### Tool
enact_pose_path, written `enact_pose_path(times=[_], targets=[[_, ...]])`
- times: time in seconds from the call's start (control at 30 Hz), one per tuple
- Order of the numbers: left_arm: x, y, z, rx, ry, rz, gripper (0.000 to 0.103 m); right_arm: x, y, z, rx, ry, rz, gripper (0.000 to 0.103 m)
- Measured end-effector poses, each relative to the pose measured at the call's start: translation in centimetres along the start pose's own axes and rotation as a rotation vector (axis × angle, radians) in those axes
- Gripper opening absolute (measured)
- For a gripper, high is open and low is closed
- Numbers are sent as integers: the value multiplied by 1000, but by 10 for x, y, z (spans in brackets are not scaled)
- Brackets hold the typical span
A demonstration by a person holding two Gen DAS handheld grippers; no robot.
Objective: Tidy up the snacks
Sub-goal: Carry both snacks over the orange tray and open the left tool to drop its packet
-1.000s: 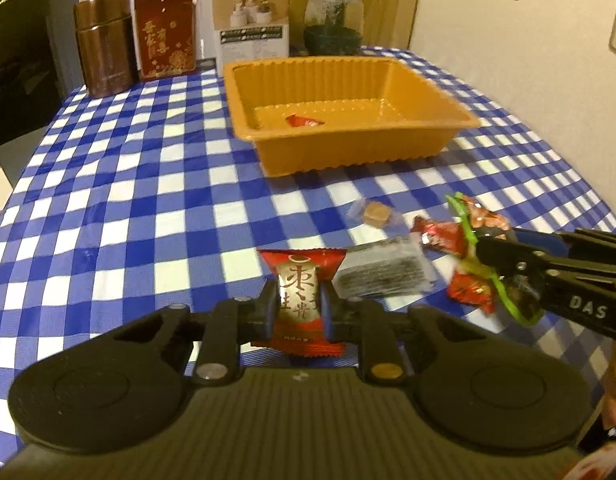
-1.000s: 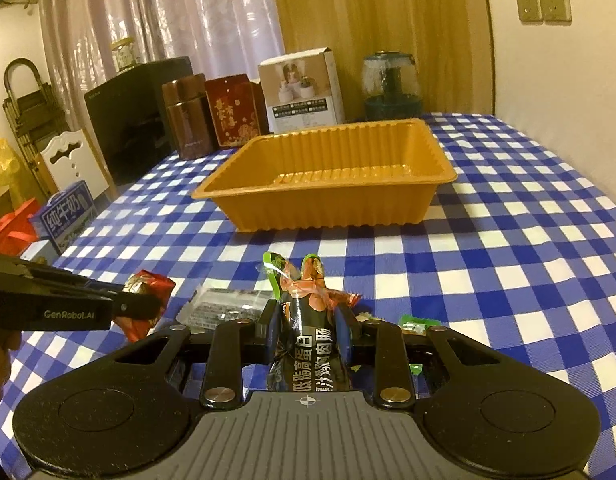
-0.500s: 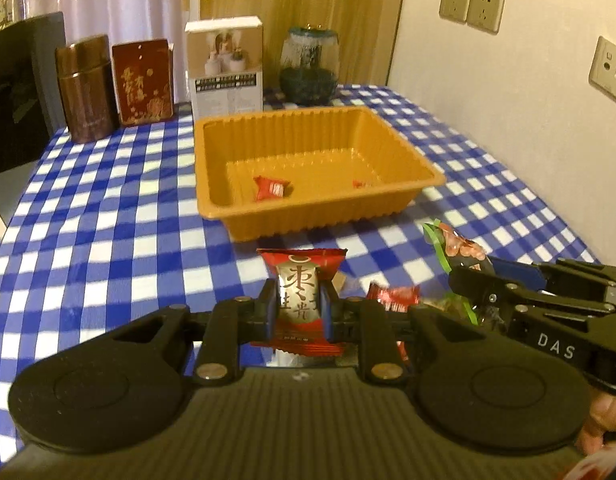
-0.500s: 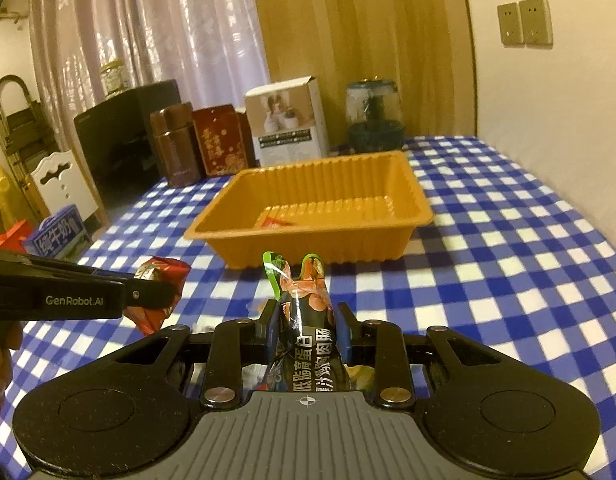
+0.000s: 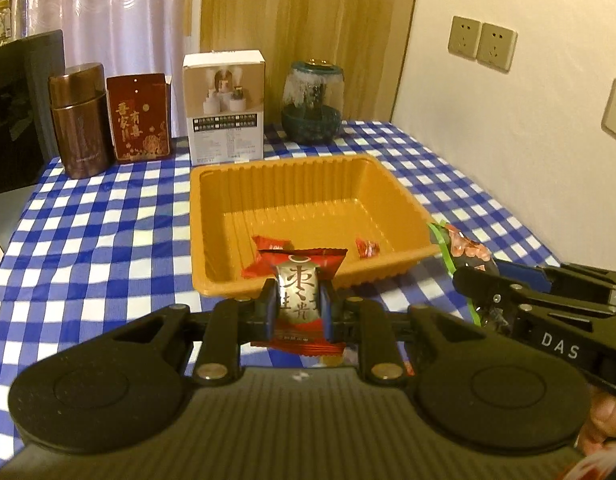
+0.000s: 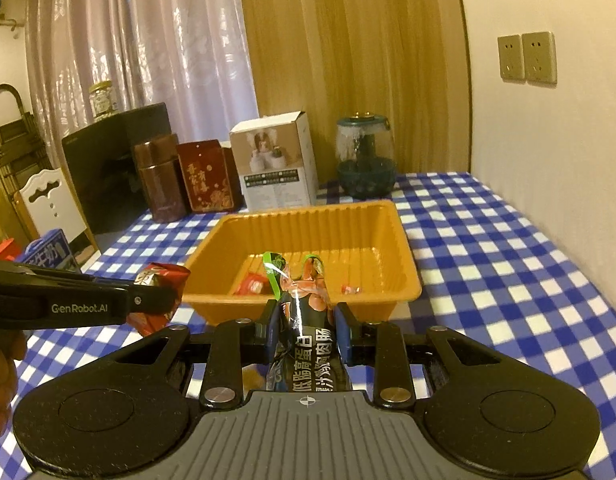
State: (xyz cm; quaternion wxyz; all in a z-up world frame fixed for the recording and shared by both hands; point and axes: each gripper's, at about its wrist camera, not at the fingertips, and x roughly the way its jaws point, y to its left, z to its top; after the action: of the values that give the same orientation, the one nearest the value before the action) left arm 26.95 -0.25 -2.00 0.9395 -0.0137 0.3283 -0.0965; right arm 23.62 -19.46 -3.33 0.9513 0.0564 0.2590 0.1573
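An orange tray (image 5: 392,184) (image 6: 404,248) stands on the blue checked tablecloth with two small red sweets (image 5: 267,246) (image 5: 367,248) lying in it. My left gripper (image 5: 296,306) is shut on a red packet with gold characters (image 5: 297,300), held in the air just short of the tray's near wall. My right gripper (image 6: 305,326) is shut on a dark sausage packet with green edges (image 6: 303,312), also in front of the tray. Each gripper shows in the other's view, the right one (image 5: 468,280) at the right, the left one (image 6: 155,300) at the left.
Along the table's far edge stand a brown canister (image 5: 79,120), a red box (image 5: 141,118), a white carton (image 5: 225,108) and a glass jar (image 5: 312,104). A wall with sockets (image 5: 482,42) runs along the right. A black cabinet (image 6: 115,160) stands left of the table.
Both grippers have risen and come closer to the tray with their packets. The loose snacks on the cloth have dropped out of view below them, and the tray's floor now shows.
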Motion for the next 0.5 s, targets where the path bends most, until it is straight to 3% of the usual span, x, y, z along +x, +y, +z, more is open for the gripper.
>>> enact_pose_path(times=[0.5], targets=[[46, 16, 34, -38, -11, 3, 20, 54, -15, 43, 44, -18, -15, 30]])
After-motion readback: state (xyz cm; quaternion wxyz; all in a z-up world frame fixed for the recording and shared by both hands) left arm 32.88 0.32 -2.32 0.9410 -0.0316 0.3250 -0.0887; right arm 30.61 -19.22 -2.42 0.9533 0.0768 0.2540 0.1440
